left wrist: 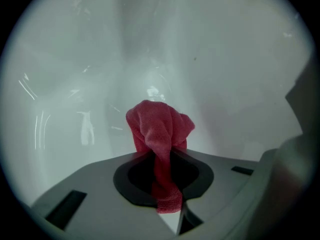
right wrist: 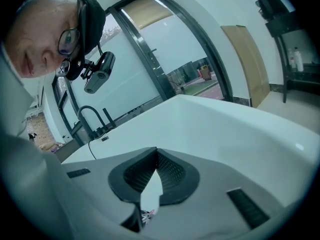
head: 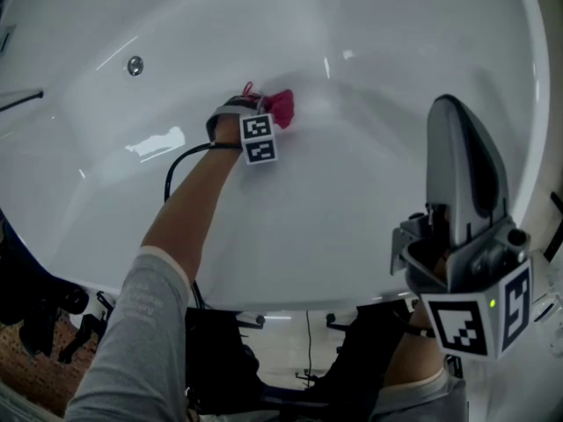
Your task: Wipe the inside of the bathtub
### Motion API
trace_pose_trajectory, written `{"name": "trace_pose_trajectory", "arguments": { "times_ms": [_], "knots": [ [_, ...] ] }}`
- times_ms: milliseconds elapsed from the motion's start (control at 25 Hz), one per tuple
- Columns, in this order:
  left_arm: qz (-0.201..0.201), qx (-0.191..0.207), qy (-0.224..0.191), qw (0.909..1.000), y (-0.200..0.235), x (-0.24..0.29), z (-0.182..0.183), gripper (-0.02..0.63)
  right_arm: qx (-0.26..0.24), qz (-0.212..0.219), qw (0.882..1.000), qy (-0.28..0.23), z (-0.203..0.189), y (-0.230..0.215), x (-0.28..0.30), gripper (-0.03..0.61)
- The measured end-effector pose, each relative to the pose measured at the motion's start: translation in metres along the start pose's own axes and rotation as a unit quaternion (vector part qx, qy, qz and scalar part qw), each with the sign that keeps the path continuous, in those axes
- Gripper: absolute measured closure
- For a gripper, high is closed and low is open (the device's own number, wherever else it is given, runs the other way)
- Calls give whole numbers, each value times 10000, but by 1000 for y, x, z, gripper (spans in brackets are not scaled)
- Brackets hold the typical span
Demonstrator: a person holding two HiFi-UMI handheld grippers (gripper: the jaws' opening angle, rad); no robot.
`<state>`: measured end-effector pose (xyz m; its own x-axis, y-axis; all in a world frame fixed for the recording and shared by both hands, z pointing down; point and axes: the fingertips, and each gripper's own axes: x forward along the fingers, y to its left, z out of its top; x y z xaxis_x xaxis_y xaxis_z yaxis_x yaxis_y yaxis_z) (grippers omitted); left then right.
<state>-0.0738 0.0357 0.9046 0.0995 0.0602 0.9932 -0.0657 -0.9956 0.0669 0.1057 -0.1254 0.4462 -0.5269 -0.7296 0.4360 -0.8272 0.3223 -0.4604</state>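
The white bathtub (head: 369,174) fills the head view. My left gripper (head: 268,112) reaches deep into it, shut on a pink-red cloth (head: 280,106) pressed against the tub's inner wall. In the left gripper view the cloth (left wrist: 159,134) bunches out past the closed jaws, its tail trailing back between them, against the glossy tub surface (left wrist: 225,74). My right gripper (head: 462,183) is held upright above the tub's near rim at the right, jaws shut with nothing between them. In the right gripper view that gripper (right wrist: 155,171) points over the tub rim (right wrist: 235,134).
A round chrome overflow fitting (head: 135,65) sits on the tub's far-left wall. A black cable (head: 180,161) runs along my left arm. A dark tap (right wrist: 92,119) stands at the tub's far edge, before tall glass doors (right wrist: 165,49). Black stands (head: 53,315) are on the floor.
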Motion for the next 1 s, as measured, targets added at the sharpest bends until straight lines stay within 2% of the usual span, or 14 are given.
{"name": "trace_pose_trajectory", "arguments": {
  "times_ms": [120,200,320,440,520,680,880,1000],
  "knots": [
    [135,-425,-33,9990,32,-3,-2,554,30,8,10000,-20,1,-1,0,569],
    [257,-562,1,9981,63,-7,1,554,43,-22,10000,13,0,-1,0,569],
    [446,-678,85,9967,113,-12,13,552,19,-59,10000,56,-1,-1,1,569],
    [481,-559,245,9970,140,-19,27,551,-1,-46,10000,44,0,0,2,569],
    [475,-456,231,9976,134,-20,35,552,11,-63,10000,37,0,-1,1,569],
    [324,-225,77,9992,95,-14,59,554,-3,-94,9999,57,-1,-2,1,569],
    [-53,205,-140,9997,35,-6,116,552,3,-103,9999,80,-2,-2,1,569],
    [23,295,-201,9994,19,0,134,555,-15,-79,9999,94,-2,-2,2,569]
  ]
}}
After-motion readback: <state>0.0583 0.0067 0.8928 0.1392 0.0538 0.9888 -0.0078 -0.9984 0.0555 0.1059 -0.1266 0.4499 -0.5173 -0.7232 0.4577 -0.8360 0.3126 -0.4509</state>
